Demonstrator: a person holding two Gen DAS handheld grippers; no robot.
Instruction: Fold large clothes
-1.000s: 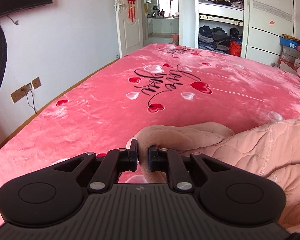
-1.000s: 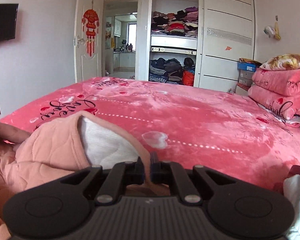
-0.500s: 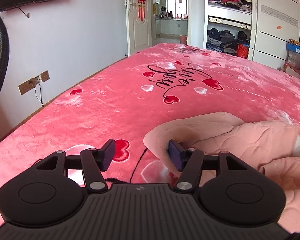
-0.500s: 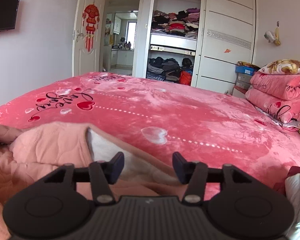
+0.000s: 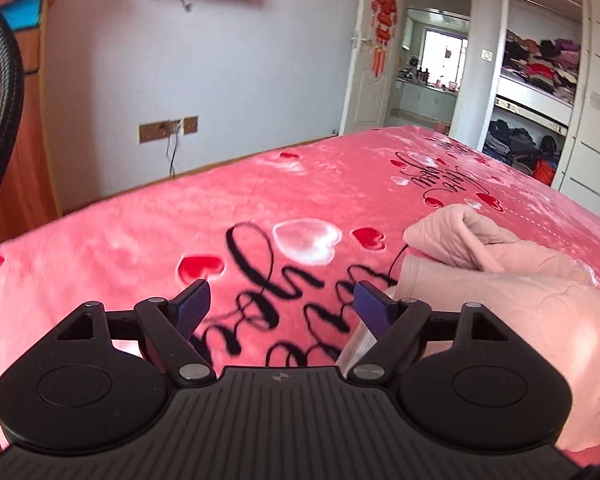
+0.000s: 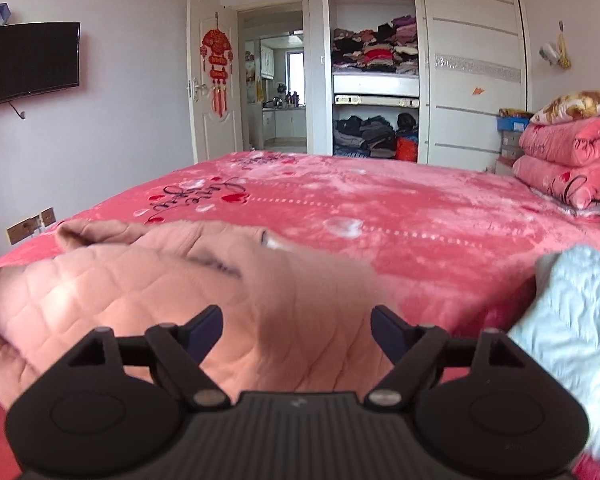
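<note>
Loosely rumpled pink quilted garment (image 6: 140, 280)

On the bed (image 6: 420, 216) the quilted garment (image 6: 148, 280) lies left of a second cloth (image 6: 572, 312), stacked blankets (image 6: 568, 160) sit at its far right, and the wardrobe (image 6: 472, 60) stands behind, right of the doorway (image 6: 276, 80).

Quilted matt pink cloth garment (image 6: 148, 292); plushy, faintly shiny fleece blanket (image 5: 148, 224); matt black plastic grippers, ribbed bodies; glossy wardrobe doors (image 6: 472, 64).
</note>
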